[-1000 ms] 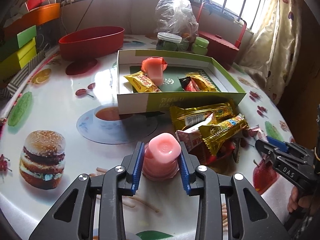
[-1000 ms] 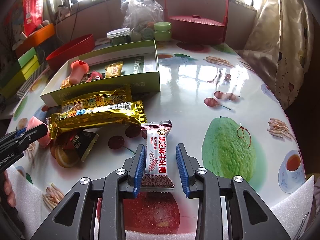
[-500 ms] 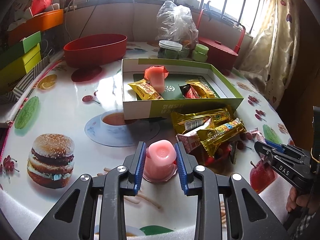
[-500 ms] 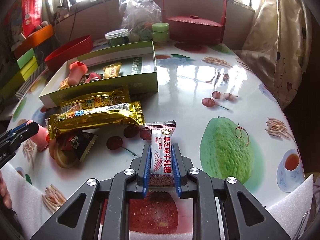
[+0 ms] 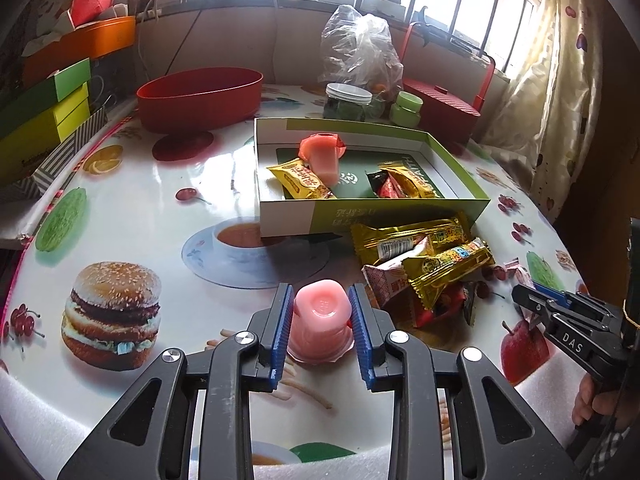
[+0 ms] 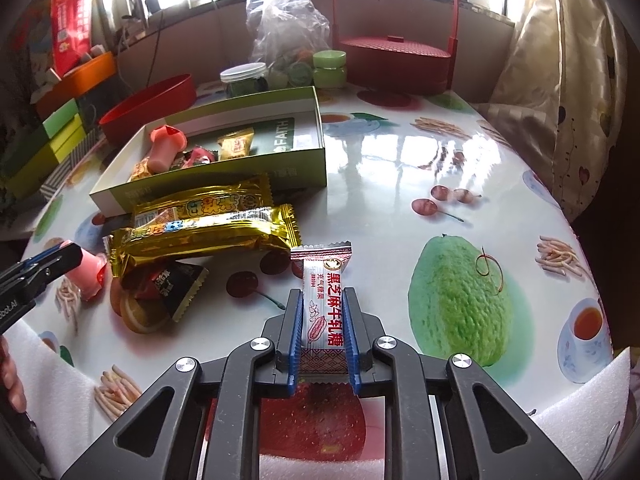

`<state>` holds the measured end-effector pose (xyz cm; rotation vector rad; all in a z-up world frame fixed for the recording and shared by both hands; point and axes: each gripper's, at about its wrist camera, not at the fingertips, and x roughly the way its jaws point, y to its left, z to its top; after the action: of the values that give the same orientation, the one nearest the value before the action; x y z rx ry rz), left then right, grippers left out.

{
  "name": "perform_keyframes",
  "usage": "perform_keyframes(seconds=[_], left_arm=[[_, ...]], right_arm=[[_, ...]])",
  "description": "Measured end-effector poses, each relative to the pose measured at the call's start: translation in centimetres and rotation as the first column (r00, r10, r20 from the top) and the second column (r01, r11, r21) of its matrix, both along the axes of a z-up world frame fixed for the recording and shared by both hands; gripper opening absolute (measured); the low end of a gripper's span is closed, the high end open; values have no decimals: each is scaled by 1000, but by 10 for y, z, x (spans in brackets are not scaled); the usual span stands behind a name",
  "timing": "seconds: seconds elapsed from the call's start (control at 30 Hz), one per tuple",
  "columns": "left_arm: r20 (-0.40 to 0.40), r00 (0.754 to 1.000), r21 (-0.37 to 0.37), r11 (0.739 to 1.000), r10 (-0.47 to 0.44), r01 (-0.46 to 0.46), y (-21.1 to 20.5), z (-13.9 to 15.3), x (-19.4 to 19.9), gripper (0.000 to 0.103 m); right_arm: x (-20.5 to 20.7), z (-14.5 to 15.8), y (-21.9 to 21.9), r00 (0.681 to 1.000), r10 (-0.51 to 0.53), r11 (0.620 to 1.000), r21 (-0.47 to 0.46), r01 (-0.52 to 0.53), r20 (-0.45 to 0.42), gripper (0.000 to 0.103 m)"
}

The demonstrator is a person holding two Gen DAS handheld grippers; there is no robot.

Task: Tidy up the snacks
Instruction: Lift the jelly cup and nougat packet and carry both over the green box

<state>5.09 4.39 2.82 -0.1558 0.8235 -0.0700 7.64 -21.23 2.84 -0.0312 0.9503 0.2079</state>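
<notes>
The left gripper (image 5: 322, 334) clamps a pink jelly cup (image 5: 322, 322) on the table (image 5: 132, 216). Gold snack packets (image 5: 432, 256) lie beside the green box (image 5: 372, 216); the right gripper (image 5: 538, 306) appears closed.

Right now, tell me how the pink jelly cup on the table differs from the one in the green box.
The jelly cup on the table stands upside down, base up; the jelly cup in the green box lies tipped on its side. The table one sits between the left hand-held gripper pads, the boxed one rests free among wrapped snacks. Both are pink and look alike.
</notes>
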Motion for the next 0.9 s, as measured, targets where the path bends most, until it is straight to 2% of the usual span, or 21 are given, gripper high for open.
perform_keyframes(seconds=[0.9], left_arm=[[32,999,-7,999,35,-35,15,18,-9,30]], right_arm=[[-9,14,-4,998,-14,999,44,11,57,17]])
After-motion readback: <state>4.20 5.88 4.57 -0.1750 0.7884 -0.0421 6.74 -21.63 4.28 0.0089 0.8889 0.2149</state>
